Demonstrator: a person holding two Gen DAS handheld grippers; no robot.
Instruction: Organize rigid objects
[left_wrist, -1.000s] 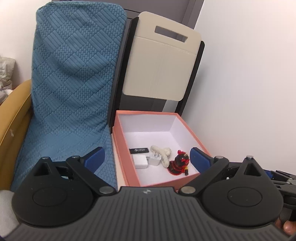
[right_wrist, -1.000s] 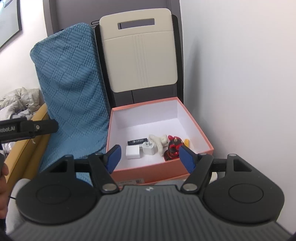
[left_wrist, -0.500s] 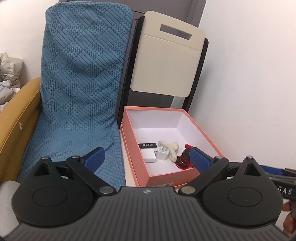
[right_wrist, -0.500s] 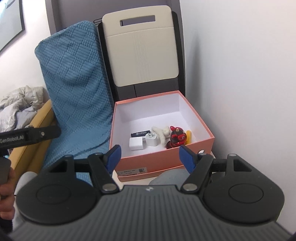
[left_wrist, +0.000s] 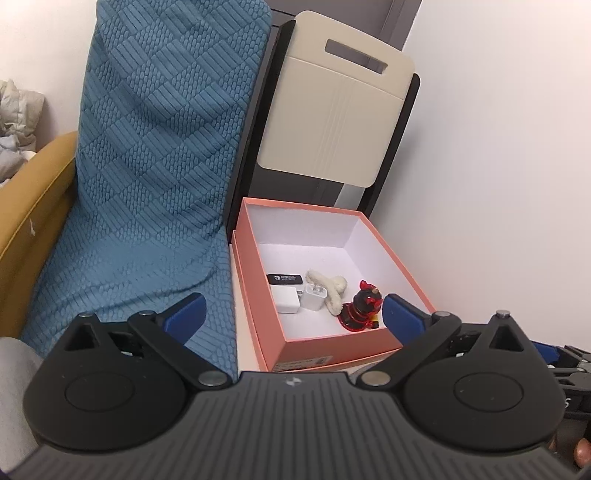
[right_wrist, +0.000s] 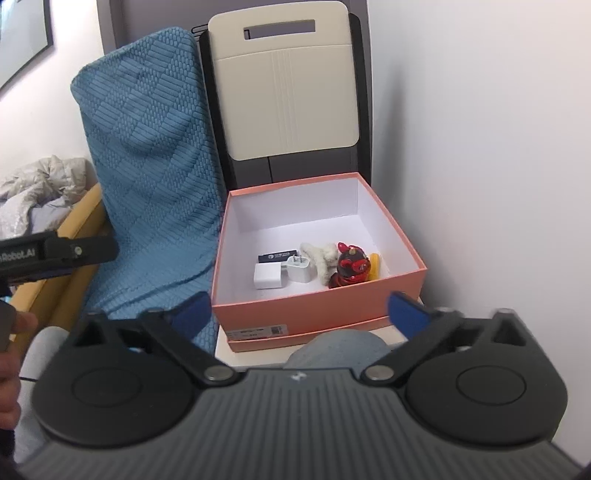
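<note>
Both grippers opening, nothing between the jaws
Right gripper (right_wrist: 299, 308) has spread most; left gripper (left_wrist: 291, 314) slightly. "RoboLAI" partly readable; box (right_wrist: 317, 314) label unreadable.

One box (right_wrist: 317, 314) holds two white chargers (right_wrist: 268, 276), one red figurine (right_wrist: 349, 266).

Each tool has a ribbed dark-grey housing with a small pale logo, two round black discs, and black link arms pinned by silver rivets, ending in blue fingers: left tool (left_wrist: 291, 314), right tool (right_wrist: 299, 312). White "RoboLAI" lettering marks the left tool's side in the right-wrist view
</note>
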